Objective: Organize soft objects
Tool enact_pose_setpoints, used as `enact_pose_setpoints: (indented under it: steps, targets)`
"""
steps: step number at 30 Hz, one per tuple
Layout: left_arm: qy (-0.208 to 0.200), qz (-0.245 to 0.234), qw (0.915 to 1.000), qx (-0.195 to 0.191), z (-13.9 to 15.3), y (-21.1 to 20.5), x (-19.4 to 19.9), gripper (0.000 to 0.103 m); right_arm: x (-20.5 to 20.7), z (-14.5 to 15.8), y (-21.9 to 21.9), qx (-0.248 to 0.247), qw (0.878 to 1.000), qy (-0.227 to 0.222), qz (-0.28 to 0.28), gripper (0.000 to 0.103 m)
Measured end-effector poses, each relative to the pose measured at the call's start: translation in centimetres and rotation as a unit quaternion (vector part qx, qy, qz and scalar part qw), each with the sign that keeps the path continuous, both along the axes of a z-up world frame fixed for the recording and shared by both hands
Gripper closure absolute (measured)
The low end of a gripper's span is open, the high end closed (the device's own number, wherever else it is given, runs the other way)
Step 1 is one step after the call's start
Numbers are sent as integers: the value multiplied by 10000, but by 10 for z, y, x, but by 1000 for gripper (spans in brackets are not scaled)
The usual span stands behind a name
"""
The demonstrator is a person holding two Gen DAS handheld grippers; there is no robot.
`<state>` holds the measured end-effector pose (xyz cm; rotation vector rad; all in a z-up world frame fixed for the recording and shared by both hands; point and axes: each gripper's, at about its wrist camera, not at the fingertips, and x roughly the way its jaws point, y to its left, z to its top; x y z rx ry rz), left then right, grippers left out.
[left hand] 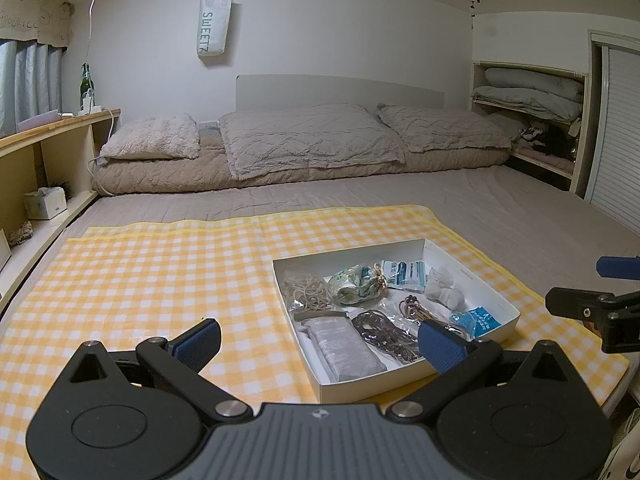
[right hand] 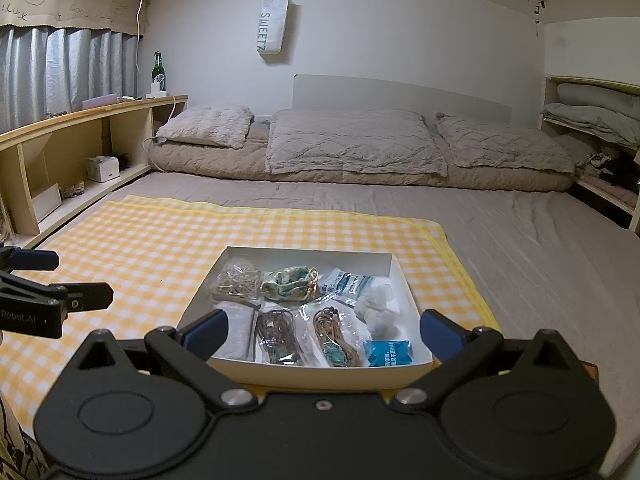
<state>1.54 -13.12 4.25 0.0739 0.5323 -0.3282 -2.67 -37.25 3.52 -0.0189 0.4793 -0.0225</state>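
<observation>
A shallow white box (left hand: 486, 282) (right hand: 402, 276) sits on a yellow checked cloth (left hand: 160, 264) (right hand: 140, 248) on the bed. It holds several soft items: a floral drawstring pouch (left hand: 354, 282) (right hand: 288, 282), bagged rubber bands (left hand: 306, 290) (right hand: 238, 278), a grey packet (left hand: 342, 354) (right hand: 240, 334), bagged cords (left hand: 386, 334) (right hand: 278, 332), white cotton balls (left hand: 446, 290) (right hand: 378, 308) and blue sachets (left hand: 478, 320) (right hand: 386, 352). My left gripper (left hand: 320, 342) is open and empty, above the box's near left corner. My right gripper (right hand: 324, 334) is open and empty, above the box's near edge.
Pillows (left hand: 308, 138) (right hand: 352, 140) and a rolled quilt lie at the head of the bed. A wooden shelf unit (left hand: 44, 152) (right hand: 80, 132) runs along the left wall. An open cupboard with folded bedding (left hand: 532, 96) is at the right.
</observation>
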Motion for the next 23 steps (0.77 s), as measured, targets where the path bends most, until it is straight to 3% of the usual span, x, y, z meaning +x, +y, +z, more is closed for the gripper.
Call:
enact_pose_setpoints:
  steps: [23]
  targets:
    - [14, 84, 10000, -31, 1, -1, 0, 0, 0, 0, -1, 37, 10000, -5, -24, 0]
